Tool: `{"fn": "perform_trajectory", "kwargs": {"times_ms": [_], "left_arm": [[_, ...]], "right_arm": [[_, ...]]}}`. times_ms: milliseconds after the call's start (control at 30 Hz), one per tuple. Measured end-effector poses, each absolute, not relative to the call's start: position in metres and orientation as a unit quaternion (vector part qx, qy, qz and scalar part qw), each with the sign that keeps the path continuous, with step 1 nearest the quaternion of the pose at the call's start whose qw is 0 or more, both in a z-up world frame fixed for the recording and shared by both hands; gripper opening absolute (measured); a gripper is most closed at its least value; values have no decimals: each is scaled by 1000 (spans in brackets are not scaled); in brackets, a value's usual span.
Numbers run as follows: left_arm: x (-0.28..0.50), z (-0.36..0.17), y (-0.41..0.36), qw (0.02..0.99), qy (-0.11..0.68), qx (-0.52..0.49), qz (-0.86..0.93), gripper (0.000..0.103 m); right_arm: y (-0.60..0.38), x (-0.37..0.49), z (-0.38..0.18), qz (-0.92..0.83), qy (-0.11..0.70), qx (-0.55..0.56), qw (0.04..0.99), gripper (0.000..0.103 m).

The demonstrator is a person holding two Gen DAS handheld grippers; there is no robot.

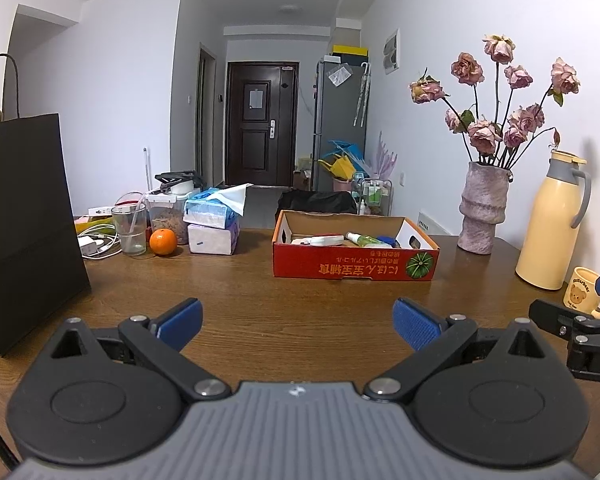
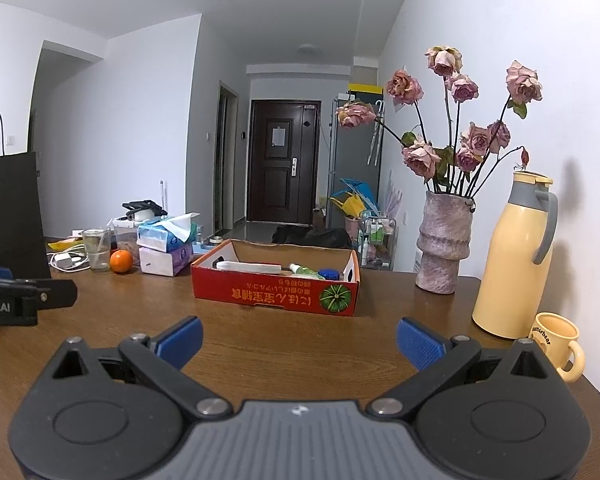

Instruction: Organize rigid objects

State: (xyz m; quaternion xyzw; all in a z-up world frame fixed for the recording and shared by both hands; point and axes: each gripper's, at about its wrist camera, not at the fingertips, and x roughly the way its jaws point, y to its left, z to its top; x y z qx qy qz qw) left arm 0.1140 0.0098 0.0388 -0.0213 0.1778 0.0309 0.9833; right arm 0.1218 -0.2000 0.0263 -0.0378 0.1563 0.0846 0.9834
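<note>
**Both tongs hanging spread over the bench, box of items lying ahead**

The left tongs (image 1: 296, 322) are hovering low over the brown wooden bench (image 1: 260, 300) near its front edge, their blue-padded fingers (image 1: 180, 322) standing wide apart and gripping nothing. The right tongs (image 2: 298, 342) are hanging the same way beside them, released, with bare wood showing between the pads.

The shallow red cardboard box with a green pumpkin printed on its side (image 1: 356, 266) is sitting toward the middle of the bench, well apart from both tongs. Inside it, a white flat object (image 2: 248, 266), a clear bottle of green liquid (image 2: 306, 271) and a blue round-lidded item (image 2: 328, 274) are lying side by side; how they touch one another is hard to tell.

Along the right edge of the bench, a mottled pink ceramic vase of dried pink roses (image 1: 482, 210) is standing upright, with a tall cream thermos jug with a grey handle (image 1: 552, 220) just beside it and a small yellow mug with a bear print (image 2: 556, 344) nearer the front, right next to the right tongs.

Toward the far left corner, an orange fruit (image 1: 163, 242) is resting between a clear drinking glass (image 1: 130, 228) and two stacked tissue packs (image 1: 212, 224), with a white charger and cable (image 1: 96, 244) lying next to the glass. A tall black paper bag (image 1: 24, 224) is standing at the left edge.
</note>
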Motion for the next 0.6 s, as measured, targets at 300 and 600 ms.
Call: {"fn": "perform_trajectory", "kwargs": {"times_ms": [300, 600], "left_arm": [[117, 38, 12, 983, 180, -25, 35, 103], [117, 36, 13, 983, 180, -26, 33, 103]], "right_arm": [[-200, 123, 25, 84, 159, -39, 983, 103], [-200, 124, 22, 82, 162, -39, 983, 103]]}}
